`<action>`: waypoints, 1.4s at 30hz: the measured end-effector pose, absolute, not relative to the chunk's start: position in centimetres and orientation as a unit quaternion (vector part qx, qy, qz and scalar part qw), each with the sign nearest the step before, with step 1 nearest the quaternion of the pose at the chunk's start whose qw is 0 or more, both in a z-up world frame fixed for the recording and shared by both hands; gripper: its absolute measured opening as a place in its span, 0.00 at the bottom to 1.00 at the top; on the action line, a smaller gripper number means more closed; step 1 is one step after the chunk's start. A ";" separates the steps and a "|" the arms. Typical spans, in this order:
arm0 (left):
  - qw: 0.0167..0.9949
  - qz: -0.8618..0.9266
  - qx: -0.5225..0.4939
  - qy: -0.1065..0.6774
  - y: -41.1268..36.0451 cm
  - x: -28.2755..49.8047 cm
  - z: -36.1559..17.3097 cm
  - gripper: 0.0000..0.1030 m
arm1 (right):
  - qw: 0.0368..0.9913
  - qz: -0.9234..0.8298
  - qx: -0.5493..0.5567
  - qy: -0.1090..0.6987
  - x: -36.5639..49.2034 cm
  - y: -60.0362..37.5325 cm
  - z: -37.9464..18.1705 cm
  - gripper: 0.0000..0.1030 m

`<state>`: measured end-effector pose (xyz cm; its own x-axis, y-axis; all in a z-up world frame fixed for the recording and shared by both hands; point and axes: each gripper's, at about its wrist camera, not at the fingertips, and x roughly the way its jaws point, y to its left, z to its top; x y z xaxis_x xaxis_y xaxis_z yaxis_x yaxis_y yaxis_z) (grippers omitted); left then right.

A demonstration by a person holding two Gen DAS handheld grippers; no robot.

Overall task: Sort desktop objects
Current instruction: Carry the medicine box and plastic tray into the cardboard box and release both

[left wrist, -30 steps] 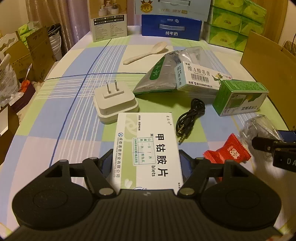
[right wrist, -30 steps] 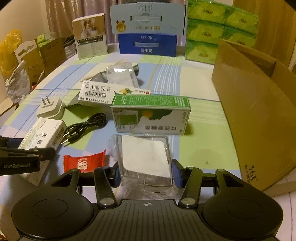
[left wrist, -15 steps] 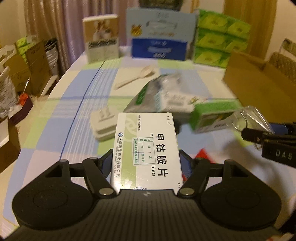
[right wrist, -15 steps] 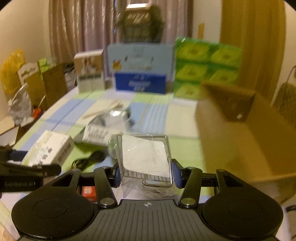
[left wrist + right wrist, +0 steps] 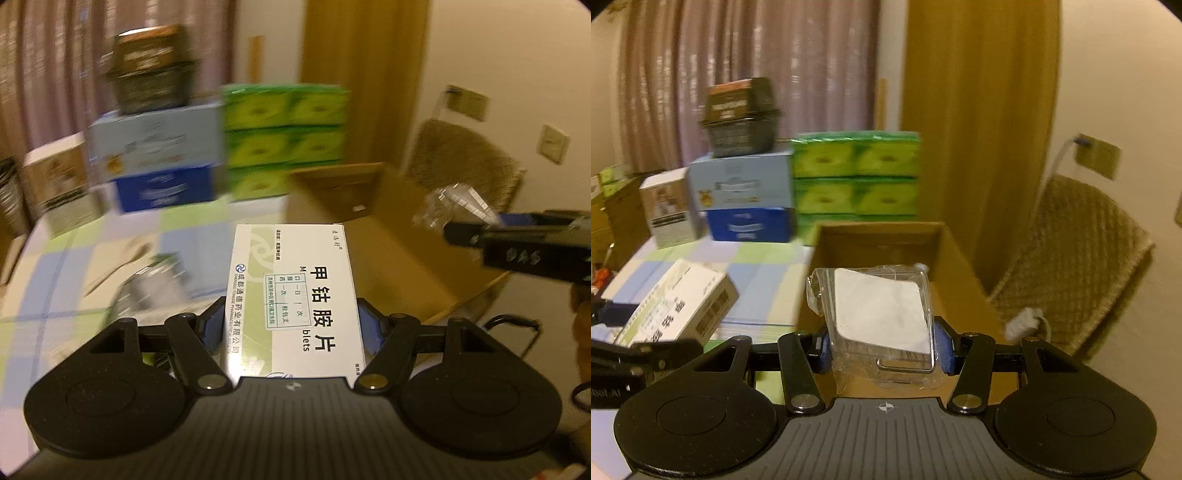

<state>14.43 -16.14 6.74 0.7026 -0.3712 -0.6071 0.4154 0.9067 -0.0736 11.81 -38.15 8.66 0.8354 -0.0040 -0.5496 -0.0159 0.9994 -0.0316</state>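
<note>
Left wrist view: left gripper clamps white-and-green medicine box, black Chinese lettering, centre frame
Right wrist view: right gripper pinches clear plastic packet, white card inside, lower centre, before cardboard box

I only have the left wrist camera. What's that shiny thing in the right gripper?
Observer: A clear packet with a white card inside, clamped in the right gripper.
Operator: Is it lined up with the carton?
Observer: Yes. In the right wrist view the carton sits straight ahead, its open top just beyond the packet.
Operator: How does my medicine box look from there?
Observer: The medicine box is up off the table in the left gripper, left of the carton; its end face shows barcode-like print.
</note>
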 end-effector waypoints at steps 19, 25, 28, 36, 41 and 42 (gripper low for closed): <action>0.885 -0.294 0.041 0.358 -28.7 21.2 3.6 0.65 | 0.946 -0.030 0.018 0.324 16.0 -46.1 5.1 0.48; 0.881 -0.298 0.041 0.366 -29.4 22.3 2.3 0.65 | 0.942 -0.030 0.018 0.333 16.6 -46.2 4.3 0.48; 0.880 -0.298 0.031 0.369 -29.3 22.6 2.2 0.73 | 0.941 -0.030 0.019 0.335 16.7 -46.1 4.1 0.48; 0.894 -0.276 0.030 0.351 -26.6 21.9 3.3 0.74 | 0.939 -0.018 0.028 0.342 16.8 -45.3 3.7 0.48; 0.900 -0.262 0.022 0.348 -24.4 21.2 3.9 0.74 | 0.939 0.004 0.055 0.340 16.9 -45.0 3.9 0.59; 0.901 -0.259 0.022 0.347 -24.1 21.1 4.0 0.74 | 0.940 0.002 0.055 0.336 16.8 -44.9 4.1 0.64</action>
